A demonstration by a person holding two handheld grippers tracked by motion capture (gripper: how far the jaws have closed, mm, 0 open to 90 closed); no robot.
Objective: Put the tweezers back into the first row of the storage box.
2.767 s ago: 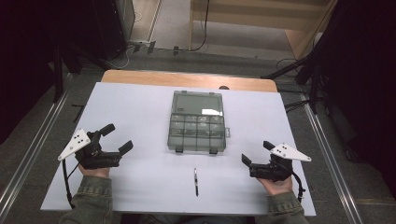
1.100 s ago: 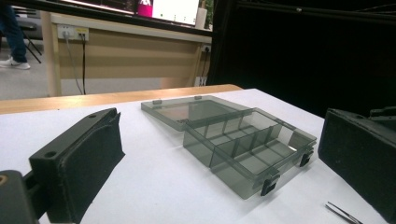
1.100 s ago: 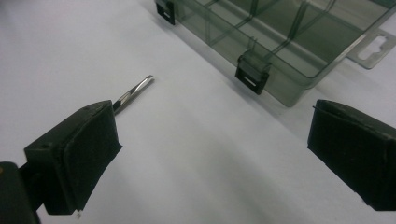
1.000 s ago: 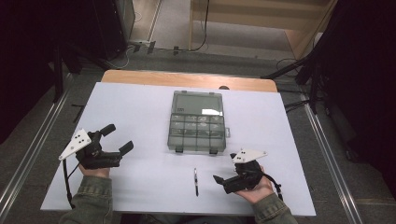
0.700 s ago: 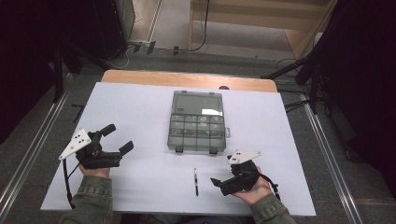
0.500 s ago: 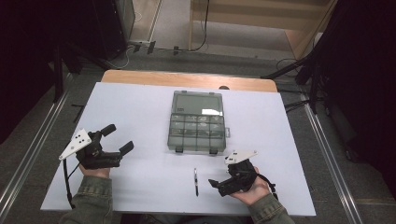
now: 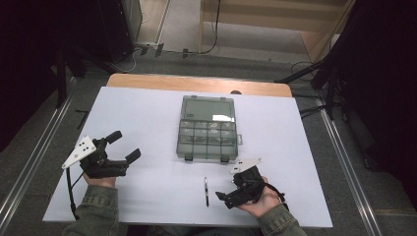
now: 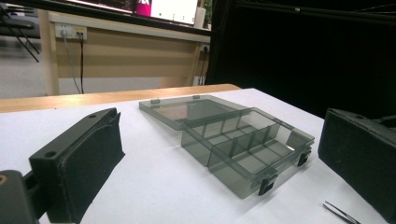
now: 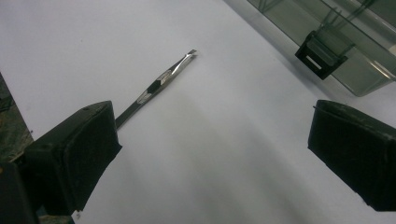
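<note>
A smoky clear compartment box (image 7: 209, 130) lies open mid-table, its lid folded flat toward the far side. Thin metal tweezers (image 7: 206, 191) lie on the white table in front of it. My right gripper (image 7: 227, 190) rests just right of the tweezers, pointing at them, open and empty. In the right gripper view the tweezers (image 9: 159, 84) run up from beside the left jaw, and a box latch (image 9: 322, 52) shows top right. My left gripper (image 7: 125, 145) is open at the left, apart from both. Its own view shows the box (image 8: 243, 140) and the tweezers' tip (image 8: 340, 213).
The white table (image 7: 147, 113) has a wooden strip (image 7: 196, 83) along its far edge. Metal rails run along the floor on both sides. A wooden bench and cables stand beyond the far edge.
My right gripper has moved left and toward the table's front edge, ending close beside the tweezers. The left gripper, the box and the tweezers have stayed put.
</note>
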